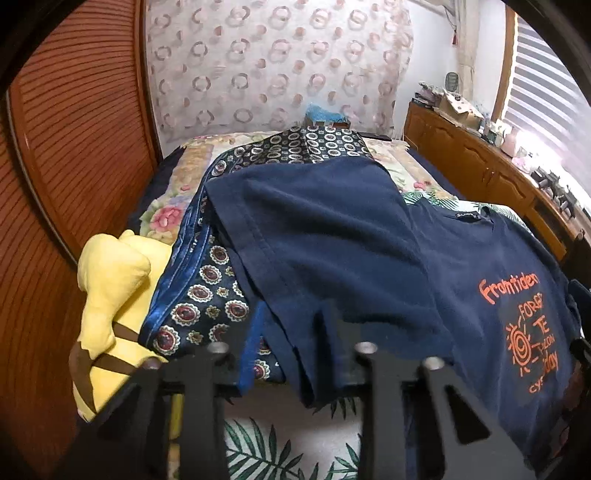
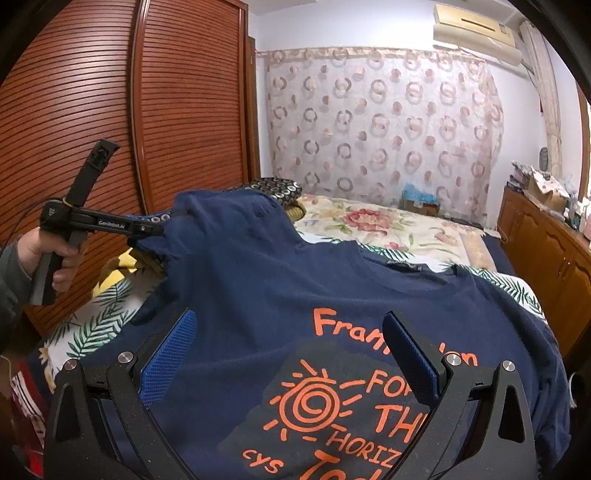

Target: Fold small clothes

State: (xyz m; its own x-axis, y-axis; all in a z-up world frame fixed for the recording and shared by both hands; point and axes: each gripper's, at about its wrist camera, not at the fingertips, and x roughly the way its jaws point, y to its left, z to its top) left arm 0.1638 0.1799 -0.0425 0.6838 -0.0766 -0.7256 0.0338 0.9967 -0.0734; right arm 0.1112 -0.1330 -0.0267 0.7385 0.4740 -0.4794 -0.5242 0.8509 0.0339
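Left wrist view: the navy T-shirt [image 1: 332,236] is lying spread over the bed [image 1: 295,446], its orange-printed chest off to the right and one sleeve lifted toward the camera. The left gripper [image 1: 291,332] is clamping the sleeve's hem; the fabric is bunching between the two fingers, which are standing close together with only cloth between them. A blue pad edge is showing just left of the pinched fold. Left of the shirt a patterned dark cloth [image 1: 207,295] is lying partly under it, and a yellow plush toy [image 1: 110,295] is resting against that cloth's left edge. A wooden dresser [image 1: 480,162] is running along the right side.

Right wrist view: the same shirt [image 2: 258,280] is filling the lower frame, print facing up. The right gripper [image 2: 291,362] is sitting low over the printed chest with its fingers [image 2: 170,354] spread wide, one at each side of the sun design; whether the pads are touching the fabric I cannot tell. This view is showing what the other cannot: the whole left gripper [image 2: 147,232] from the side, a person's hand [image 2: 59,258] on its handle, and the sleeve raised off the bed. It is also showing the louvred wardrobe doors [image 2: 110,110] and an air conditioner [image 2: 476,26] high on the wall.
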